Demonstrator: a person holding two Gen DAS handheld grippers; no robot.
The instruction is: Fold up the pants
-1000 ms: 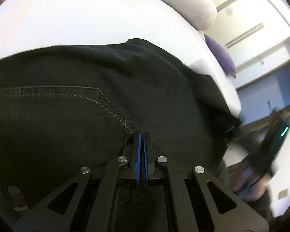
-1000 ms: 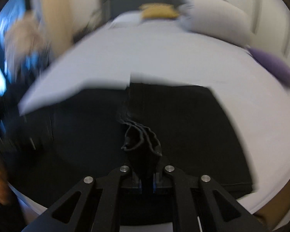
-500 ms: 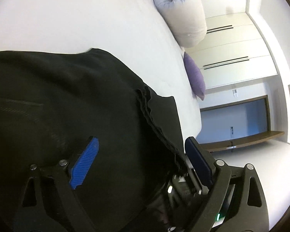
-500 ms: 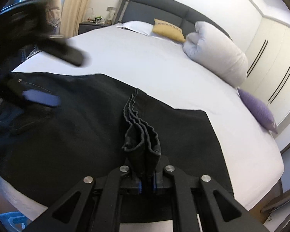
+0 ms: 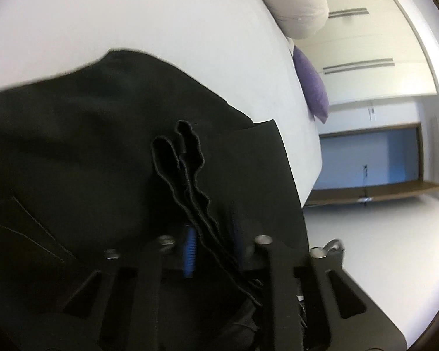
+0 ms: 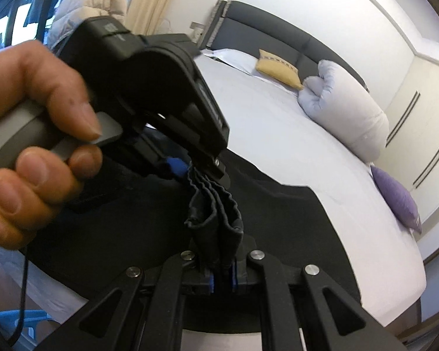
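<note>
Two views. Left wrist: left tongs (image 5: 212,248) have just closed, pinching the bunched hem of the pants (image 5: 87,161) by the bed's (image 5: 161,29) near edge. Right wrist: right tongs (image 6: 222,275) clamp that hem; cloth looks soft, heavy, best held at the layered edge.

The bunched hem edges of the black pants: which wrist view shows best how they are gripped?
The right wrist view: the bunched hem edges run from the right gripper up to the left gripper, both clamped on them. The left wrist view shows the edges in the left gripper only, blurred.
</note>
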